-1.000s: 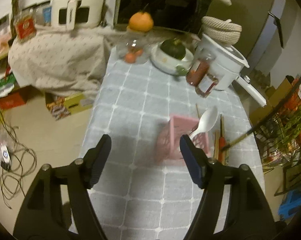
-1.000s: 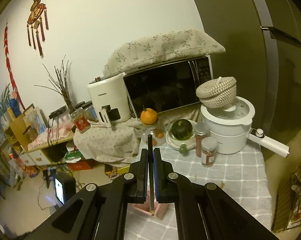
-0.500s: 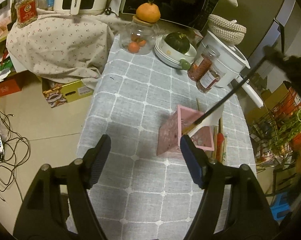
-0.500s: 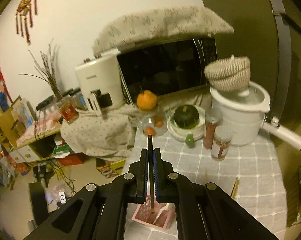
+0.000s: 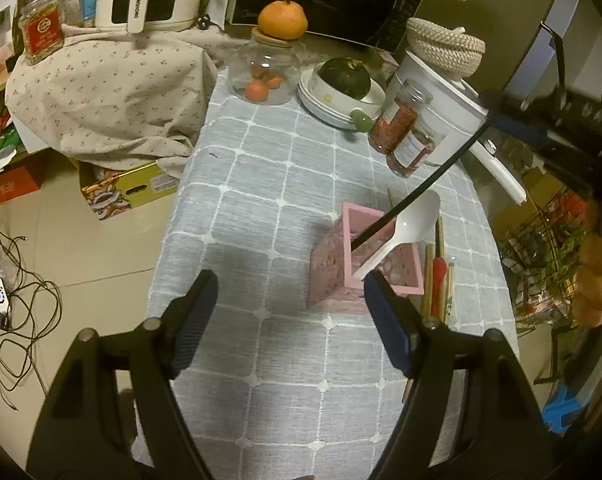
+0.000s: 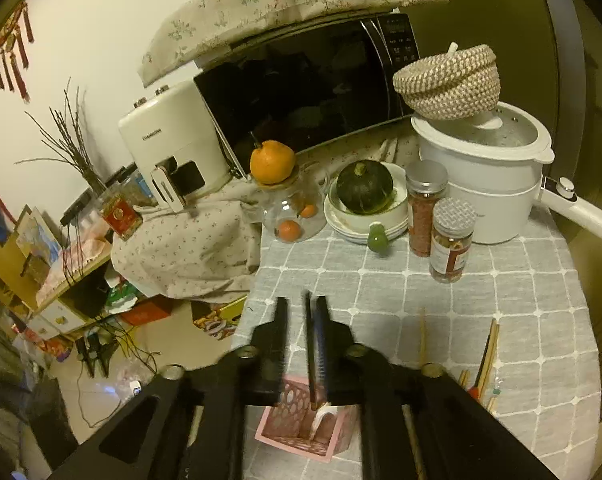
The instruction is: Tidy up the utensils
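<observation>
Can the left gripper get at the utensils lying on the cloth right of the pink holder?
Probably yes. The left gripper is open and empty. The loose utensils lie uncovered on the tablecloth beside the pink holder, just past its right finger. The holder crowds their left side.

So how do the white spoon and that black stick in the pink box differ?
The spoon is white and broad, with a wide bowl at its top; the black stick is dark, thin and straight. The spoon leans in the pink box with nothing touching it; the stick's upper end lies between the right gripper's jaws, which have just been opening. Both slant with their lower ends inside the box.
</observation>
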The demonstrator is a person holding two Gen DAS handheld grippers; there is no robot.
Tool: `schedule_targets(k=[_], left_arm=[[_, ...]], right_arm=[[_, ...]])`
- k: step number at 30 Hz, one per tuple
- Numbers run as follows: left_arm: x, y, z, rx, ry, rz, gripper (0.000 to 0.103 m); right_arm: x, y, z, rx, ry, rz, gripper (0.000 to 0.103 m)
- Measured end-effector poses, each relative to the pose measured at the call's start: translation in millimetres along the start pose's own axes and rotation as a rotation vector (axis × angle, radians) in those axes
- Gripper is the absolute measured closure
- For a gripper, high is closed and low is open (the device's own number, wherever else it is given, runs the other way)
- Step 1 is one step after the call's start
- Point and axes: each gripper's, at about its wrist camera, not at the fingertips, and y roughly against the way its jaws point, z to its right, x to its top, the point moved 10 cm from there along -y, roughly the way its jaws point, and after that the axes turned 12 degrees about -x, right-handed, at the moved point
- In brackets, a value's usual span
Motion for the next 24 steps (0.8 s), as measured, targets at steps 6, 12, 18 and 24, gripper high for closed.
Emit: schedule_targets(k=[6,12,18,24], left_arm=[[-2,-2,10,-0.014,-0.027,0.0,0.024],[-10,-8,21,-0.024,-0.061,-0.021,0.021],[-20,-17,32,-0.031,-0.097,-0.039,0.019],[-39,-36,45,-0.043,-0.145,-0.105,0.019]], right_arm=[[9,30,17,-0.002,0.012,0.053,0.057],[9,62,58,-0.056,0.011,0.096,0.038],[-14,69,105,-0.146,0.024,0.098,0.029],[-71,33,147,-0.21,0.033,-0.017,0.027]])
